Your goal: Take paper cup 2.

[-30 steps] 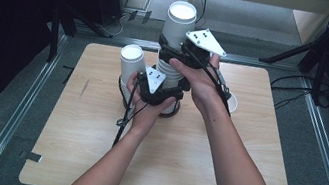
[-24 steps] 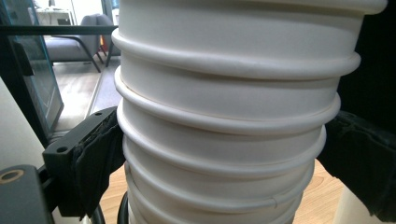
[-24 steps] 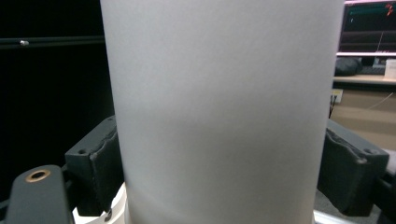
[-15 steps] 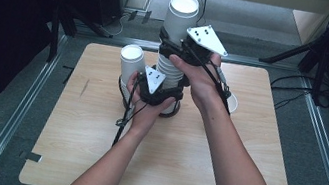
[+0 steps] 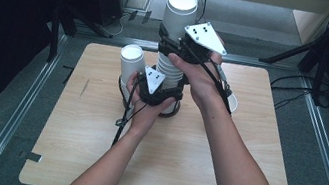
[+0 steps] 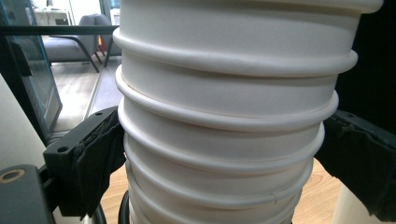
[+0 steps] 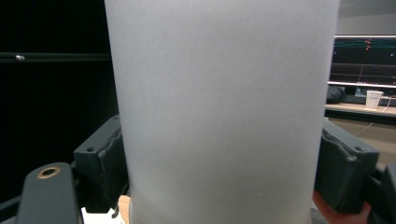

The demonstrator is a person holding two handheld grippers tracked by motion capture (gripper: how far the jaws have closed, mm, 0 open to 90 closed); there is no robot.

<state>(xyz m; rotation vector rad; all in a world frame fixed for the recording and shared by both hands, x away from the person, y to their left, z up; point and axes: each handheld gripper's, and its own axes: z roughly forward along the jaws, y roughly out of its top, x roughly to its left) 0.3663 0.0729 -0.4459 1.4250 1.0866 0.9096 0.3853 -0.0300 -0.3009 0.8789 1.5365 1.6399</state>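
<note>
From above, the left gripper [image 5: 164,96] clamps the stack of paper cups [image 5: 168,75] low on the table [image 5: 90,161]; the right gripper [image 5: 180,49] grips the top cup [image 5: 180,11].

Left gripper view: jaws hug the rims.

Right gripper view: jaws seemingly squeeze smooth wall; pulling crookedly might topple everything.

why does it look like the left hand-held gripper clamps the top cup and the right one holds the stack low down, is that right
No, the sides are swapped. In the high view the left hand-held gripper clamps the stack of cups low down, its ribbed rims filling the left gripper view, while the right hand-held gripper grips the top cup. The rest holds: both are shut on white cups.
</note>
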